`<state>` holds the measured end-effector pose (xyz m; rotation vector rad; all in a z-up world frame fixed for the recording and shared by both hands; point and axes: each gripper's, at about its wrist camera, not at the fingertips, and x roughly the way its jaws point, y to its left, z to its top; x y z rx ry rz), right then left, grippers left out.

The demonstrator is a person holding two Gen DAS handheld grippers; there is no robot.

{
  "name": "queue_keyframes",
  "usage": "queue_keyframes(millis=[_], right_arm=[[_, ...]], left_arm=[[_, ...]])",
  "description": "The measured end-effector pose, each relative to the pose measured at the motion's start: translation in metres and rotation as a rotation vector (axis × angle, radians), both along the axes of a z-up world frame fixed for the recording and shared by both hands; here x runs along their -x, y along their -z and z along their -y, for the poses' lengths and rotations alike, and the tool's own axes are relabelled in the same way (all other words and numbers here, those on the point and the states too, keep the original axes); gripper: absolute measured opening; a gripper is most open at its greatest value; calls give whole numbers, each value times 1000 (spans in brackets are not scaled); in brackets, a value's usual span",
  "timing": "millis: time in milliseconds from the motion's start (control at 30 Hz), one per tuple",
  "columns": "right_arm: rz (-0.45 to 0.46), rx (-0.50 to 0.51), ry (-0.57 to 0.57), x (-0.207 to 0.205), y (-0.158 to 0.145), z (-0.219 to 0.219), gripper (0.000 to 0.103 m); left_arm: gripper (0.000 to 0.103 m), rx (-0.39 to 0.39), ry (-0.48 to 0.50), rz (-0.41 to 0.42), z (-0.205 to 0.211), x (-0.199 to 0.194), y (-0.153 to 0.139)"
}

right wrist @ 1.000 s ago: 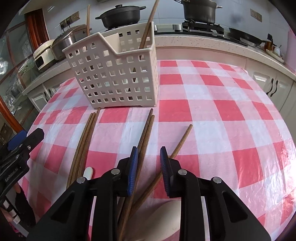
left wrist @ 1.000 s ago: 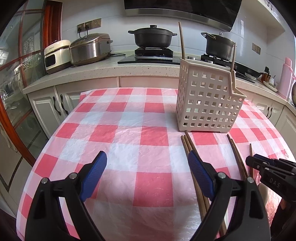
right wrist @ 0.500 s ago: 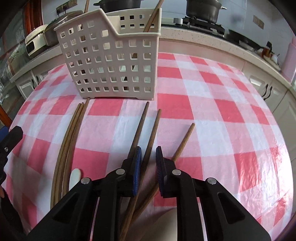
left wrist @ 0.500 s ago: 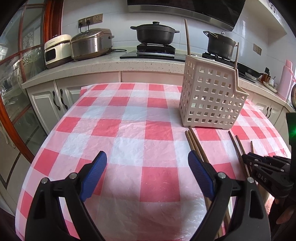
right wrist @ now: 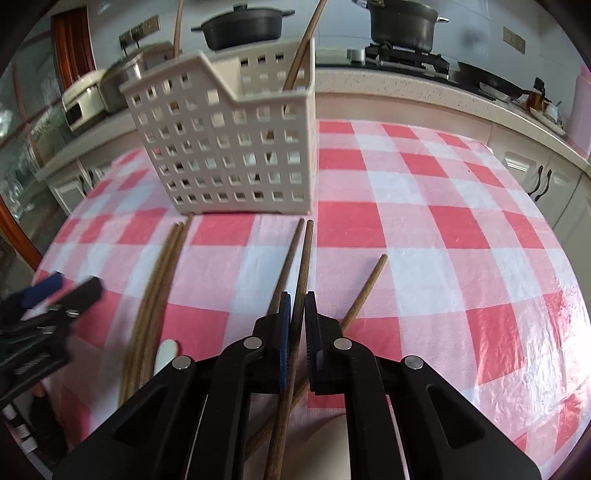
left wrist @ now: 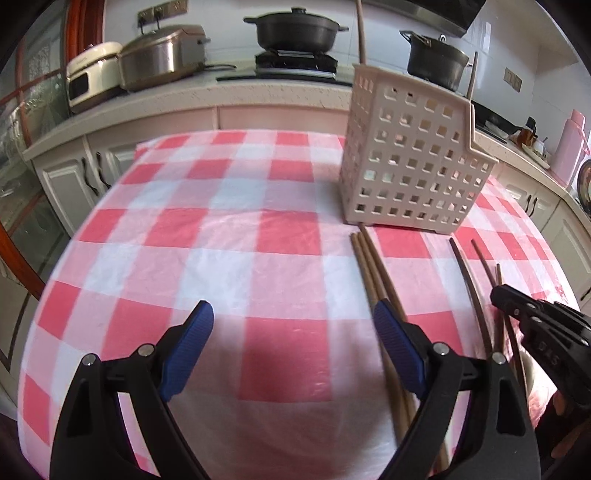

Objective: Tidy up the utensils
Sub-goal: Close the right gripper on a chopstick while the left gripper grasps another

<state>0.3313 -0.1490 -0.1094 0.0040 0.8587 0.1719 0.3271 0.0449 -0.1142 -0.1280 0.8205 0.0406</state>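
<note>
A cream perforated utensil basket [left wrist: 413, 162] [right wrist: 229, 147] stands on the checked tablecloth with wooden chopsticks [right wrist: 303, 48] upright in it. Several wooden chopsticks lie in front of it: a bundle [left wrist: 376, 273] [right wrist: 155, 295], a dark pair [right wrist: 301, 258] and a single one [right wrist: 365, 291]. My right gripper [right wrist: 297, 314] is shut on one dark chopstick of the pair. My left gripper [left wrist: 291, 332] is open and empty above the cloth, its right finger [left wrist: 395, 339] over the bundle. The right gripper also shows in the left wrist view [left wrist: 517, 306].
The table [left wrist: 184, 236] is round with a red and white cloth. A white spoon handle [right wrist: 166, 350] lies beside the bundle. Behind are a counter with rice cookers [left wrist: 159, 59], black pots [left wrist: 295, 29] on a stove, and a pink bottle [left wrist: 570, 147].
My right gripper has closed from a narrow gap onto the dark chopstick. My left gripper has shifted a little toward the basket and stays open.
</note>
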Motion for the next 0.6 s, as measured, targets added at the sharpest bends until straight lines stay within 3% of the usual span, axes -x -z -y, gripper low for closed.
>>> queue_keyframes(millis=[433, 600], right_arm=[[29, -69, -2, 11, -6, 23, 7], [34, -87, 0, 13, -7, 28, 7]], left_arm=[[68, -6, -6, -86, 24, -28, 19], [65, -71, -15, -92, 31, -34, 22]])
